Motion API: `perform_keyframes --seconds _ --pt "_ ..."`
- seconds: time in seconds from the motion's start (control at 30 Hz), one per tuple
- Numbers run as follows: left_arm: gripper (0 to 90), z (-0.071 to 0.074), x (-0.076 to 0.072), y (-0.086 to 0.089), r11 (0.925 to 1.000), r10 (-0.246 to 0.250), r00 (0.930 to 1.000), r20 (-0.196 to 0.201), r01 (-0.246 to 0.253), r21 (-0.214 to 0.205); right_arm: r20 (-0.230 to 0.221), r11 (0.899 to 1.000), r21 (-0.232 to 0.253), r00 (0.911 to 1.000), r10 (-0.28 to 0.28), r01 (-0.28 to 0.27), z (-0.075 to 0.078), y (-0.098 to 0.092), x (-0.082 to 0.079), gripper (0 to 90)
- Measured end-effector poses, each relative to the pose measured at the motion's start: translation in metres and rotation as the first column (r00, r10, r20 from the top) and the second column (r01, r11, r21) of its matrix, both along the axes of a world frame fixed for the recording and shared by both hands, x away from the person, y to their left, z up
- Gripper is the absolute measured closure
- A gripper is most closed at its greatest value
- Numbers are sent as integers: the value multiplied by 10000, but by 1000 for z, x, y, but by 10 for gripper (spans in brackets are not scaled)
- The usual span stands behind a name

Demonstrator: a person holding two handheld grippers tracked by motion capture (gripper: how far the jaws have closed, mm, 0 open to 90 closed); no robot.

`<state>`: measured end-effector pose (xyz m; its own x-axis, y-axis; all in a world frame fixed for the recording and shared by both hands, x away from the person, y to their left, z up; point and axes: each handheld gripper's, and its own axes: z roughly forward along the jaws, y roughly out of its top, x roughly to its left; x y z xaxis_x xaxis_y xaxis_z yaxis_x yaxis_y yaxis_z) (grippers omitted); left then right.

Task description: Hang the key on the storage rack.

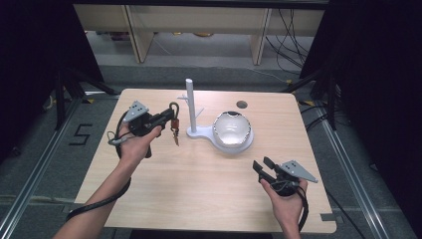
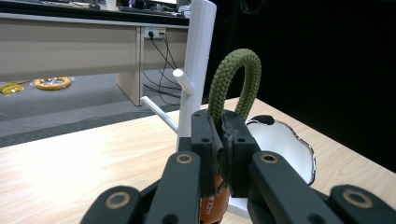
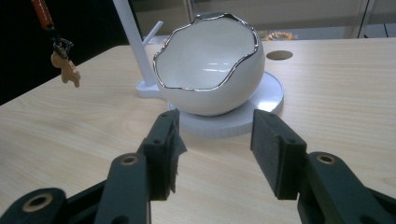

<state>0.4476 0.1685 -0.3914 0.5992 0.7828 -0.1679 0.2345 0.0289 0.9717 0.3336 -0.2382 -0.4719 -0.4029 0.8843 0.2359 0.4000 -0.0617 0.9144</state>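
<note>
My left gripper point(image 1: 168, 117) is shut on a keychain's green rope loop point(image 2: 236, 79), which sticks up past the jaws. The keychain's orange strap and small charm point(image 1: 175, 136) hang below the jaws, above the table. Just to the right stands a white stand with an upright post point(image 1: 190, 102) and short pegs point(image 2: 183, 80). Its base carries a white egg-shaped bowl point(image 1: 231, 128) with a silver jagged rim. Near the front right of the table my right gripper point(image 1: 263, 166) is open and holds nothing. In the right gripper view it point(image 3: 215, 135) faces the bowl point(image 3: 210, 65), and the charm point(image 3: 67, 71) dangles at upper left.
The light wooden table point(image 1: 199, 189) has a round cable hole point(image 1: 242, 104) behind the bowl. Beyond the table's far edge are desk legs point(image 1: 134, 35) and floor cables point(image 1: 291, 40). A yellow ring point(image 2: 52, 83) lies on the floor.
</note>
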Motion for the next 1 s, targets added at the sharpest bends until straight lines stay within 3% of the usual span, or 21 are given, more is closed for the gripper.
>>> perform_keyframes --seconds 0.2,0.23,0.57,0.67,1.0 --pt "843 0 3 -1 10000 48 10000 12 -48 62 16 10000 -21 10000 -54 54 1 -1 -1 531" --pt "843 0 4 -1 9999 52 10000 49 -52 107 342 9995 -315 9994 101 -90 0 -3 2 531" --pt "843 0 12 -2 9998 98 9999 -47 -97 192 292 9995 -298 9995 107 -98 -1 -4 1 528" --pt "843 -1 14 -1 9998 122 9999 -103 -120 183 -9 10000 35 10000 -52 52 -1 -2 -1 526" --pt "843 -1 21 -1 9995 209 9996 -183 -204 246 202 9998 -135 9997 155 -152 -2 -3 2 525"
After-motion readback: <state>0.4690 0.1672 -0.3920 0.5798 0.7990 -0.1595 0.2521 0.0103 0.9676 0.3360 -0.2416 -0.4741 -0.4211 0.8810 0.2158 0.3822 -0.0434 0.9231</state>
